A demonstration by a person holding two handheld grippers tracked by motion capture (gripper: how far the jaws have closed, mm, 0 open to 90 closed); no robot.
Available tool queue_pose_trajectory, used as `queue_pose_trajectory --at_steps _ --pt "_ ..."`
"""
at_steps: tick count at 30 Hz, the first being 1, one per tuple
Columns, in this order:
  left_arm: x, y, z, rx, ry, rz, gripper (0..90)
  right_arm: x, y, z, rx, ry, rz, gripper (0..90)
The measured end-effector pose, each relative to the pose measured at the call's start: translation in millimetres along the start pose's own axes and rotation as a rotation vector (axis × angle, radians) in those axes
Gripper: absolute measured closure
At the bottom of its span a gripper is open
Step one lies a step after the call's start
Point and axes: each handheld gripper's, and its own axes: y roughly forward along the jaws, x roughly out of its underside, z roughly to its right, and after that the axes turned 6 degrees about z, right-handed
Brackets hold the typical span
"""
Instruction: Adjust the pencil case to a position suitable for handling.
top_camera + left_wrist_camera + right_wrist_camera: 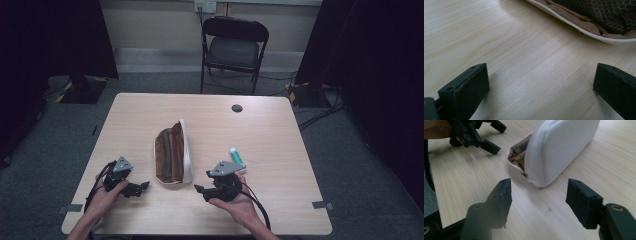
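While the high view lays out the whole table (pixel 280 130), a brown-and-white pouch (pixel 173 152) lies at its centre, with a small tube (pixel 237 158) at the pouch's three o'clock. The left gripper (pixel 142 187) sits at the pouch's eight o'clock, the right gripper (pixel 199 190) at five — both apart from it. Each gripper view shows its jaws spread wide over bare wood; the right gripper view adds the pouch's white side (pixel 559 147), the left its honeycomb lining (pixel 599 15).

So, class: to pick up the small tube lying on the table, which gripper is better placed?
Right. The tube lies just beyond the right gripper; the pouch separates it from the left gripper.
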Motion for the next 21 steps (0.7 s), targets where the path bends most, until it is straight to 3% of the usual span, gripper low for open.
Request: queue_pose_trajectory --at_steps 9,21 --pt "-0.1 0.1 -0.3 0.000 0.002 0.001 0.0 -12.9 24.3 -10.4 -0.019 -0.004 0.010 30.0" --pt "-0.1 0.3 0.1 0.000 -0.002 0.004 0.0 -23.8 55.9 -10.2 0.018 0.008 0.007 31.1"
